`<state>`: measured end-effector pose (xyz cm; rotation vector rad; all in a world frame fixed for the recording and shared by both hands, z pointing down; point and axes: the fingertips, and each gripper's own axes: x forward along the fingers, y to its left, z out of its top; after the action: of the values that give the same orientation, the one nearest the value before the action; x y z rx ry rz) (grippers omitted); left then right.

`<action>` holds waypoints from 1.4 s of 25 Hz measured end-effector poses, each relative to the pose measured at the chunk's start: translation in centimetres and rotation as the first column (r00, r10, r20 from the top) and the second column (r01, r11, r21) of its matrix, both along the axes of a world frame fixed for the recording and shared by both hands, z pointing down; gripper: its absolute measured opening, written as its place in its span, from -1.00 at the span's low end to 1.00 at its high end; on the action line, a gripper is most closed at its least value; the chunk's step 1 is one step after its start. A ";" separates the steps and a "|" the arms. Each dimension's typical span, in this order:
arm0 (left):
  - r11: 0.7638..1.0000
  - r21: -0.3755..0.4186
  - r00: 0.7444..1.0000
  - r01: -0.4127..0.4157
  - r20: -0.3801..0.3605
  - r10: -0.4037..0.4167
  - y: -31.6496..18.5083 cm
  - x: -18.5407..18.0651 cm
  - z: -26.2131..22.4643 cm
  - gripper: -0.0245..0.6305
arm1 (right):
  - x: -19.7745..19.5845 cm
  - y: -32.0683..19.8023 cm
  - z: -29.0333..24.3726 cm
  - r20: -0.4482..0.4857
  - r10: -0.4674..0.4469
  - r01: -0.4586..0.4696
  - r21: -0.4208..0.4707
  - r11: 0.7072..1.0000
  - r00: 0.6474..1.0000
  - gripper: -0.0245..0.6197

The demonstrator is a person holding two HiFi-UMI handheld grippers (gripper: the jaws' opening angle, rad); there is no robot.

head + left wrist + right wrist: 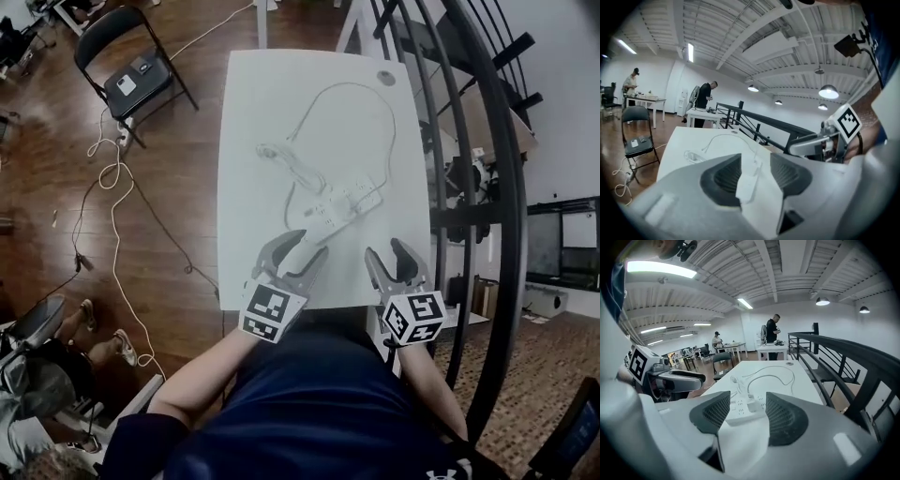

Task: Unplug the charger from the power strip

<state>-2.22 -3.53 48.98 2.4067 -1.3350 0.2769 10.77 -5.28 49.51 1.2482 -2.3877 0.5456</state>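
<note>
A white power strip (343, 206) lies slantwise on the white table (253, 112), just beyond both grippers. In the right gripper view the strip (737, 411) carries a small white charger (752, 405), plugged in, with its thin cable (780, 376) looping away across the table. My left gripper (301, 247) is open at the strip's near left end with nothing between its fingers. In its own view the left gripper (755, 160) frames the strip (746, 183) end-on. My right gripper (391, 253) is open near the table's front edge, right of the strip, and empty (747, 397).
A black metal railing (473, 187) runs close along the table's right side. A black folding chair (131, 70) stands at the far left, with cables (112, 216) across the wooden floor. A coiled white cord (274, 152) lies mid-table. People stand at distant tables.
</note>
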 end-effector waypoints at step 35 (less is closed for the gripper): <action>0.983 -0.183 0.959 0.020 0.282 0.033 -5.4 2.1 15.1 -0.37 | -6.8 -6.7 13.3 -0.303 -0.176 0.138 -0.143 0.980 0.937 -0.32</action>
<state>-0.10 -8.94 64.09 2.2778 -1.3517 0.7402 4.00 -12.01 62.85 0.9971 -2.1295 0.4002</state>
